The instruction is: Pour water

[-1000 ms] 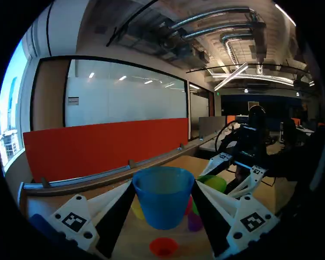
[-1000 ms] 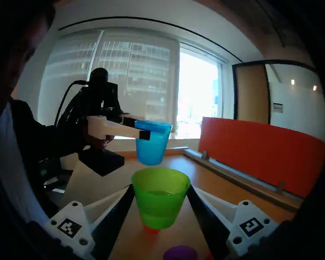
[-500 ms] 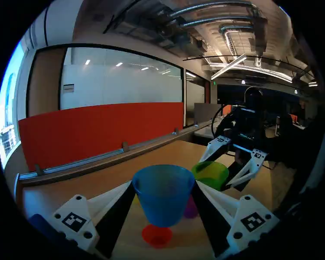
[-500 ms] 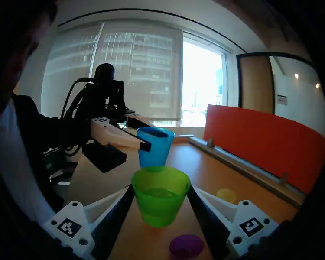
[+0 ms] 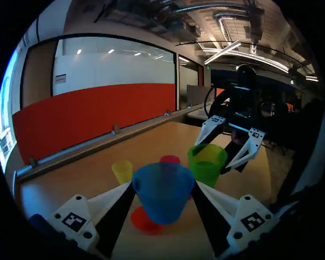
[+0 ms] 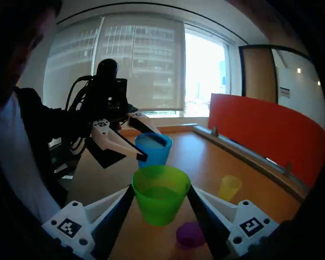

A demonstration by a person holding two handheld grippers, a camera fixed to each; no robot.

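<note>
In the left gripper view, the blue cup (image 5: 163, 199) was seen clamped between both fingers of the left tool (image 5: 163, 185), with the green cup (image 5: 207, 164) just beyond it to the right, gripped by the right tool (image 5: 212, 157). In the right gripper view, the green cup, partly filled with water, was held clenched between the right tool's fingers. The blue cup was seen just behind it, grasped in the left tool.

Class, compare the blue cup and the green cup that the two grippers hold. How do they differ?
The blue cup sits clamped in the left gripper, the green cup in the right gripper. The green cup shows a liquid level inside; in the blue cup none can be made out. Colour differs, blue against green. Both are upright, tapered, translucent cups.
</note>
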